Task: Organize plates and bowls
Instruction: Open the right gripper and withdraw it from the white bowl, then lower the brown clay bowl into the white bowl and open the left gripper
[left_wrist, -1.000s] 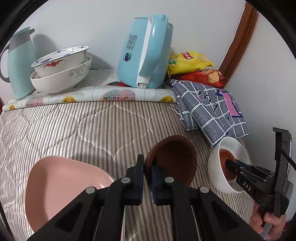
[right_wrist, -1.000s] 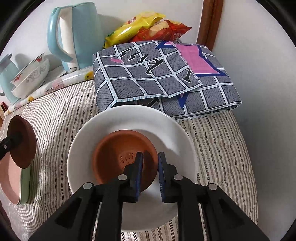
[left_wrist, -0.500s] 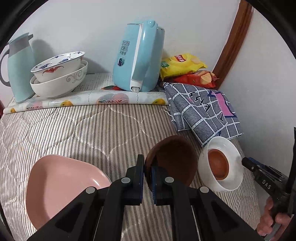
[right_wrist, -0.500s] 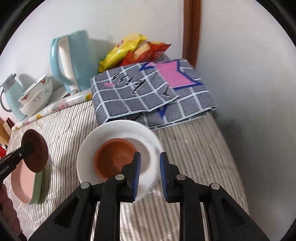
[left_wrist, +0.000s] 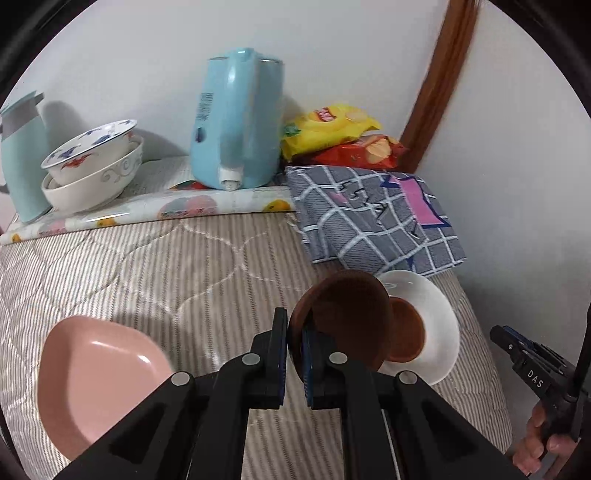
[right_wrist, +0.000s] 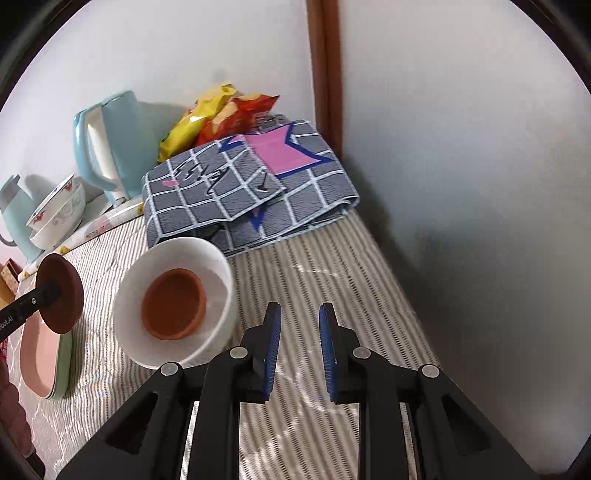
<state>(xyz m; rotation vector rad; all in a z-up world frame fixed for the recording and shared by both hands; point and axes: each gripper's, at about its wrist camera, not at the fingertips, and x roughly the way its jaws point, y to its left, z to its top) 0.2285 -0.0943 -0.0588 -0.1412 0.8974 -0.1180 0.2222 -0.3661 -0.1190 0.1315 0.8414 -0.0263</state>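
My left gripper (left_wrist: 294, 347) is shut on the rim of a dark brown saucer (left_wrist: 347, 321), held tilted above the striped quilt. Just right of it sits a white bowl (left_wrist: 439, 317) with a terracotta dish (left_wrist: 406, 332) inside. A pink plate (left_wrist: 99, 376) lies at the lower left. In the right wrist view my right gripper (right_wrist: 300, 343) stands open and empty, to the right of the white bowl (right_wrist: 221, 295) and its terracotta dish (right_wrist: 173, 302). The dark saucer (right_wrist: 64, 295) hangs left of the bowl, over the pink plate (right_wrist: 37, 358), which rests on a green plate (right_wrist: 64, 369).
Along the back wall stand a blue kettle (left_wrist: 236, 118), two stacked patterned bowls (left_wrist: 92, 166), a pale blue jug (left_wrist: 22, 155) and snack bags (left_wrist: 332, 129). A folded grey checked cloth (left_wrist: 369, 214) lies behind the white bowl. A wall (right_wrist: 461, 184) closes the right side.
My right gripper has drawn back from the terracotta dish, away to the right of the white bowl, with its jaws wider apart. My left gripper has carried the dark saucer to the right, close to the bowl.
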